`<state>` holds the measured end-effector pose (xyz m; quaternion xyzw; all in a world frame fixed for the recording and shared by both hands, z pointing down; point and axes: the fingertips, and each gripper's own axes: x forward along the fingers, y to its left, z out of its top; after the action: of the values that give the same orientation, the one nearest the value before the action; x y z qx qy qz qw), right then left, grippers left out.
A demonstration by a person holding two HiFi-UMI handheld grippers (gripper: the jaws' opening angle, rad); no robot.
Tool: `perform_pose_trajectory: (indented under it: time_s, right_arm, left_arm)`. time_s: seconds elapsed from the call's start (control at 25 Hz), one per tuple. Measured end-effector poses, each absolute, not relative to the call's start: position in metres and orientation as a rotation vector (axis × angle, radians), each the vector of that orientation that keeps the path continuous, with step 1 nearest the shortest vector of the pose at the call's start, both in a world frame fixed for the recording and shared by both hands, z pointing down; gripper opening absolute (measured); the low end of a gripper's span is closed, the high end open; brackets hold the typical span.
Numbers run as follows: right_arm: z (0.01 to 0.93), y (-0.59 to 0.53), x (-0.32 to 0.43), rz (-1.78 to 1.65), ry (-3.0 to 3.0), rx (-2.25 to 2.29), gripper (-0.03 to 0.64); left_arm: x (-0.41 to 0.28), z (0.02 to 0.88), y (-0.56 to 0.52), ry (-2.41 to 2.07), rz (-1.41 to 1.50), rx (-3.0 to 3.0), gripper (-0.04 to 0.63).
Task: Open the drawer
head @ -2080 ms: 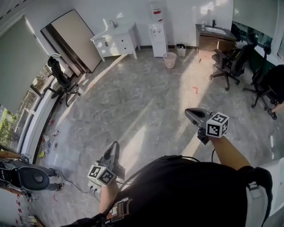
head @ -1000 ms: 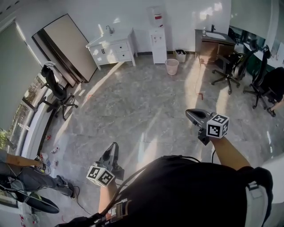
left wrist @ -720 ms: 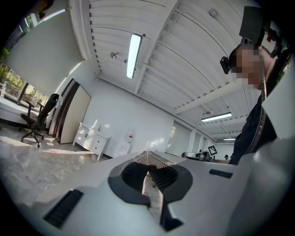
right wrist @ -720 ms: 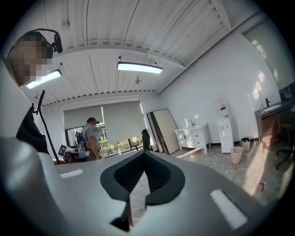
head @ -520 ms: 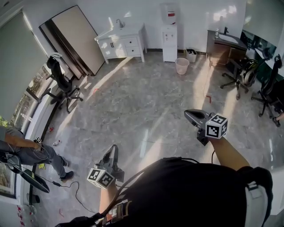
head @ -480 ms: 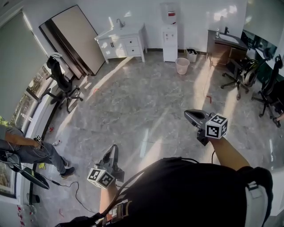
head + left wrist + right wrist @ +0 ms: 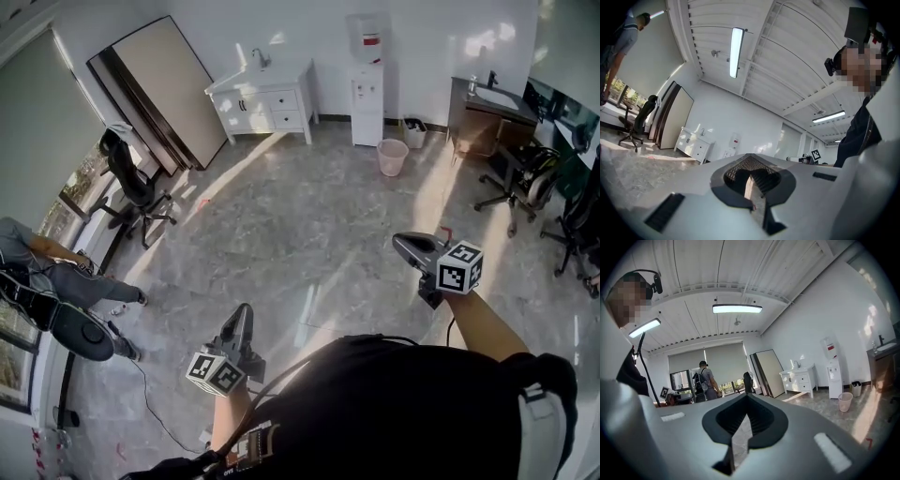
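Both tools are empty. The left gripper (image 7: 241,312) has its jaws closed together on nothing, with only a thin slit of floor showing between them in its own view. The right gripper (image 7: 399,242) is likewise fully closed and holds nothing. Both are carried roughly level above the marble floor (image 7: 281,234), pointing toward the far wall.

The drawer (image 7: 284,97) most likely meant sits in the right half of the white vanity cabinet (image 7: 234,111) at the floor's far edge, well apart from both grippers. A wooden sink cabinet (image 7: 483,127) stands at the far right corner, so heading for the wrong unit is one possible mistake.

The other risk is arriving with the jaws closed. They would then butt against the drawer front instead of taking its knob, so they need to be opened before contact.

The middle of the floor is open, giving a wide, straight path. The obstacles keep to the edges:
- A pink waste bin (image 7: 391,157) and a water dispenser (image 7: 367,66) are just right of the vanity.
- A leaning board (image 7: 155,89) and an office chair (image 7: 136,187) are along the left edge.
- Another person (image 7: 52,281) is near the windows.
- More chairs (image 7: 516,183) are along the right edge.
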<state>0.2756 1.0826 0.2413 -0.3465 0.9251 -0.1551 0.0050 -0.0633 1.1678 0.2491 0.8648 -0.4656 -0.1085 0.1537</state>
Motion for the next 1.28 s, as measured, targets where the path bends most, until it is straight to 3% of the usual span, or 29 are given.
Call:
perform_pose_trajectory:
  time_s: [0.64, 0.92, 1.28]
  right_arm:
    - [0.253, 0.969, 0.401, -0.498, 2.847, -1.113, -0.008]
    - [0.267, 0.937, 0.413, -0.533, 2.812, -1.211, -0.008]
    - [0.252, 0.874, 0.347, -0.471, 2.784, -1.325, -0.008]
  left_arm:
    - [0.061, 0.251, 1.044, -1.289, -0.272, 2.506, -0.009]
    - [0.062, 0.258, 0.990, -1.221, -0.267, 2.525, -0.009]
    - [-0.002, 0.259, 0.896, -1.097, -0.306, 2.569, -0.009]
